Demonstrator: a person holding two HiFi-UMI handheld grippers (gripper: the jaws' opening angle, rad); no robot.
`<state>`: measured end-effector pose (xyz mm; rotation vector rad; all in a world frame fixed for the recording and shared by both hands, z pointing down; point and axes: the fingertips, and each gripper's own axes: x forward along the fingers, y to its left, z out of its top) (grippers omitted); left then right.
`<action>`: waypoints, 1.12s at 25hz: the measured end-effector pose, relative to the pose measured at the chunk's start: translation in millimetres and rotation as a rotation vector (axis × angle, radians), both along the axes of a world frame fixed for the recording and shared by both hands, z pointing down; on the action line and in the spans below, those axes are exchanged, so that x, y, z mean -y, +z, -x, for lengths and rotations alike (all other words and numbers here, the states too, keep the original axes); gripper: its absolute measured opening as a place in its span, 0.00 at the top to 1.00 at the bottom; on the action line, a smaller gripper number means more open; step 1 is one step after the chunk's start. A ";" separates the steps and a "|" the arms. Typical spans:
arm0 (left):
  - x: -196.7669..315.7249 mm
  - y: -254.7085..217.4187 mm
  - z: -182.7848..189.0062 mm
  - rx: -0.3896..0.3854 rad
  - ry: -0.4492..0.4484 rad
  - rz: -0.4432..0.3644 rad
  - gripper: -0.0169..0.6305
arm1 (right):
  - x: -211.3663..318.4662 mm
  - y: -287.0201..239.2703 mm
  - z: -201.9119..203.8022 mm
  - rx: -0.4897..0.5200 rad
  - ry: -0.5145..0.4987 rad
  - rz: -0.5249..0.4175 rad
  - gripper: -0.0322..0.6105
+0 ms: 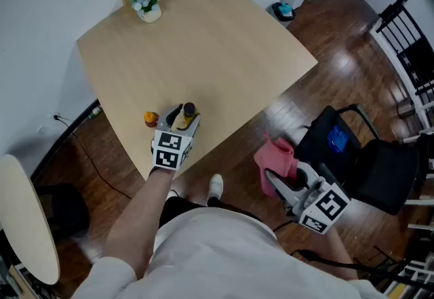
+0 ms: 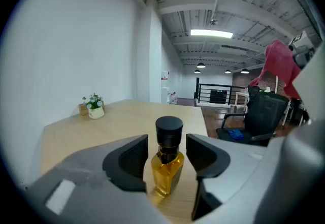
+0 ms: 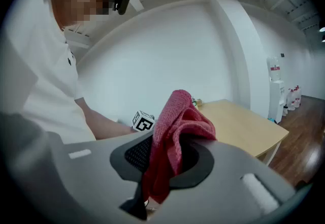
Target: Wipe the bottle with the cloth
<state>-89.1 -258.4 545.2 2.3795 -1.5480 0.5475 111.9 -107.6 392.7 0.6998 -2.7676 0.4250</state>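
Bottle first: a squat square amber glass bottle with a black screw cap (image 2: 166, 167), upright on the pale wooden table (image 1: 203, 40) close to its near edge, right between the jaws of the left gripper (image 2: 166, 149). Jaws apart, one on each side of the cap and neck with a sliver of daylight either way, so flanking rather than clamping (lower down, against the wider body, contact not to be ruled out). Probably set there to steady the bottle and stop it sliding or tipping under a rub. Right gripper (image 3: 167, 159) squeezed together on a crumpled red-pink terry cloth (image 3: 175, 126), caught by a fold, with most of the fabric bunched up above the jaws and a short tail hanging below; likely held that way to leave a soft wad free for rubbing. Held off the table, over the dark wooden floor (image 1: 325, 94) at the person's right, well apart from the bottle, hence no wiping yet. Just beside the bottle, on its left in the head view, a small round orange object (image 1: 150, 118), too small to identify. Far off at the table's back corner, a little white pot of flowers (image 1: 147, 7), well clear of the work. Beyond the cloth, a black office chair (image 1: 380, 169). Next, by this reading: close the left jaws gently on the glass, then swing the cloth across to it.
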 end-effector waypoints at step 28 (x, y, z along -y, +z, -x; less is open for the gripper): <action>-53.6 -98.3 -33.6 0.060 0.402 -0.064 0.74 | 57.0 -40.0 203.0 -0.137 -0.353 -0.235 0.83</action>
